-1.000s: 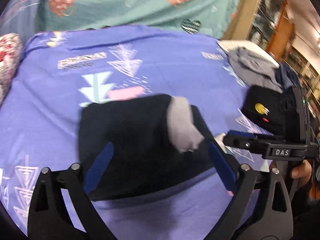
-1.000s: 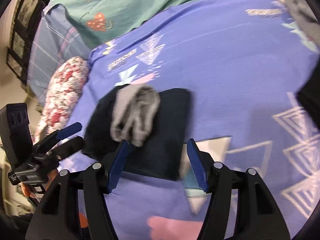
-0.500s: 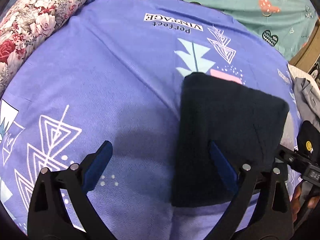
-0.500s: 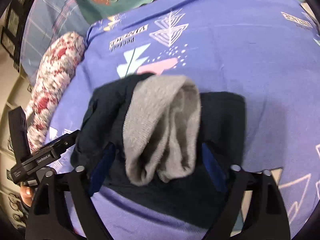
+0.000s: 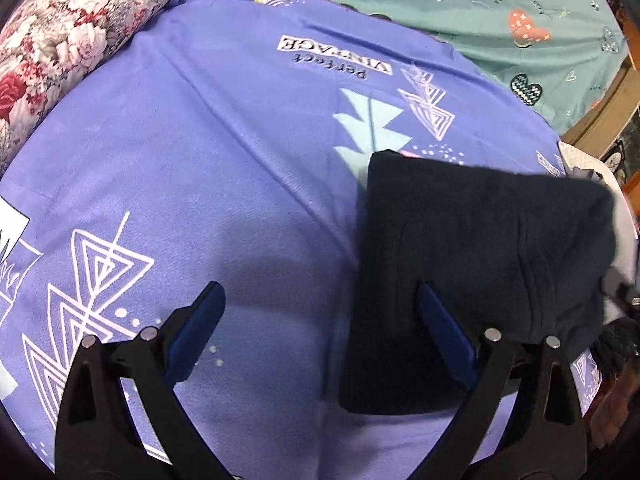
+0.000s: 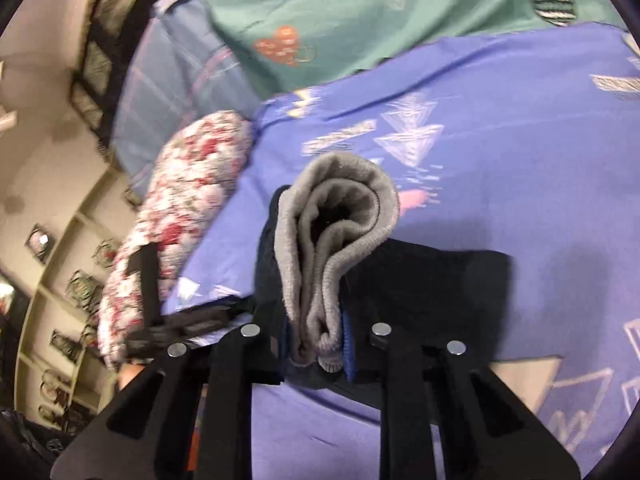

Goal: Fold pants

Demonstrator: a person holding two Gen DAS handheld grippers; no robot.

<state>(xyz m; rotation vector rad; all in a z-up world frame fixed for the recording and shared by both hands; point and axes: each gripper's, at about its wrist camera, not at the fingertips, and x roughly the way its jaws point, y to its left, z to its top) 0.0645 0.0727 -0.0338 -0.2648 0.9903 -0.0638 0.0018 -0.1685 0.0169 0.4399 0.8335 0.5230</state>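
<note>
Right gripper point(image 6: 316, 344) fingertips hidden behind bunched grey cuff point(image 6: 336, 240); pants point(image 5: 472, 272) blur at right edge.

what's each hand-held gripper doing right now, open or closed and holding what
Left hand-held gripper: open, holding nothing.
Right hand-held gripper: closed on the pants at the grey cuff.

I see a purple printed bedsheet point(image 5: 224, 184) covering the bed, a floral pillow point(image 5: 68, 36) at its far left corner. A teal heart-print blanket point(image 5: 500, 20) runs along the far edge; plaid blue pillow point(image 6: 180, 76) beside it.
</note>
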